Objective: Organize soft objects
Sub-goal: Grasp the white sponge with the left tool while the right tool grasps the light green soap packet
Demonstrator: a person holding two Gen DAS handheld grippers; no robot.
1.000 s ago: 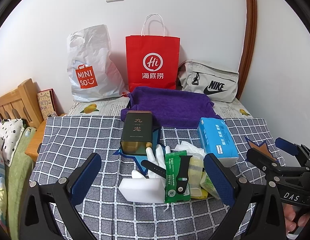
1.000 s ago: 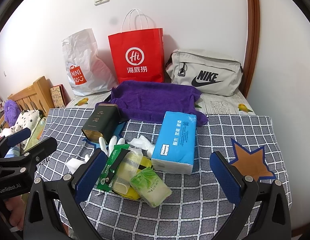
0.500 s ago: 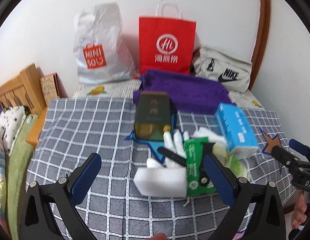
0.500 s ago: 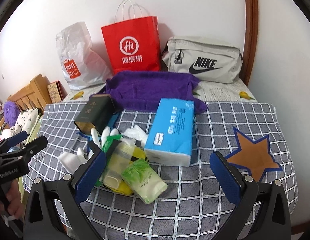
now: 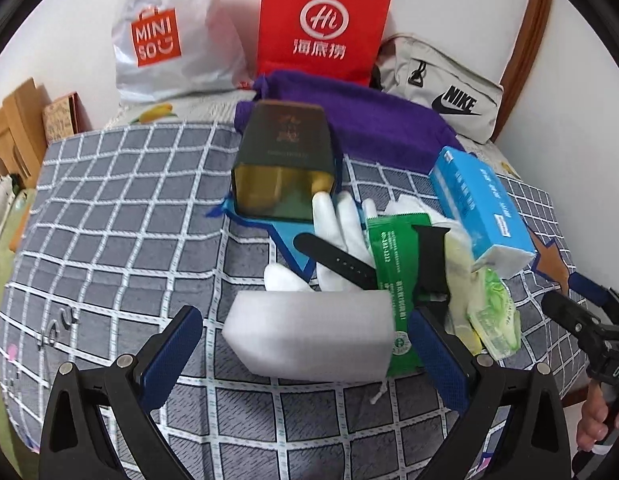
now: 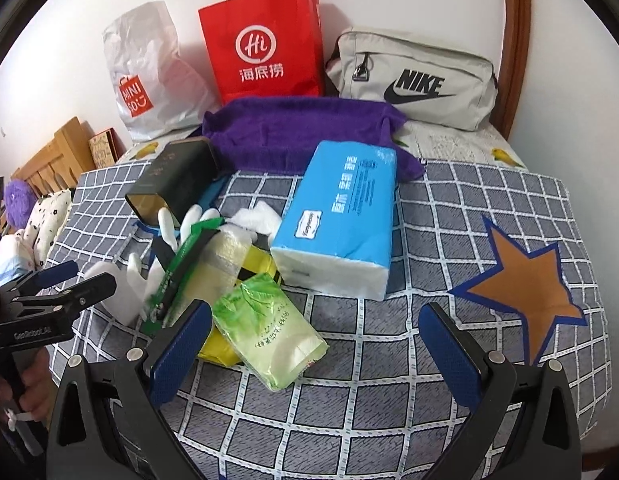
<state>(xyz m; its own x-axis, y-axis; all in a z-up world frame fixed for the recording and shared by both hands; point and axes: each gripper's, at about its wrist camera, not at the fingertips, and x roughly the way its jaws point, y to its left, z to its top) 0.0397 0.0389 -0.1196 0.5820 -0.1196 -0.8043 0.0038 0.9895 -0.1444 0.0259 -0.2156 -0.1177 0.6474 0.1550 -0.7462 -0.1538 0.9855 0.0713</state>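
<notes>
A pile lies on the checked cloth [image 5: 109, 220]: a white foam block [image 5: 309, 332], white gloves [image 5: 341, 220], a green wipes pack [image 5: 393, 272], a black strap [image 5: 333, 260], a pale green tissue pack [image 6: 269, 336], a blue tissue pack [image 6: 341, 216] and a dark tin [image 5: 285, 156]. My left gripper [image 5: 305, 344] is open, its fingers on either side of the foam block's near end. My right gripper [image 6: 315, 344] is open and empty, just in front of the pale green pack and the blue pack.
A purple towel [image 6: 293, 132], a red paper bag [image 6: 265, 44], a white Miniso bag [image 5: 169, 32] and a grey Nike pouch [image 6: 417, 76] stand at the back by the wall. An orange star patch [image 6: 525, 280] is on the cloth at right. A wooden headboard [image 6: 49, 156] is left.
My left gripper has moved forward and down, so the foam block now lies between its open fingers. My right gripper has edged closer to the pile.
</notes>
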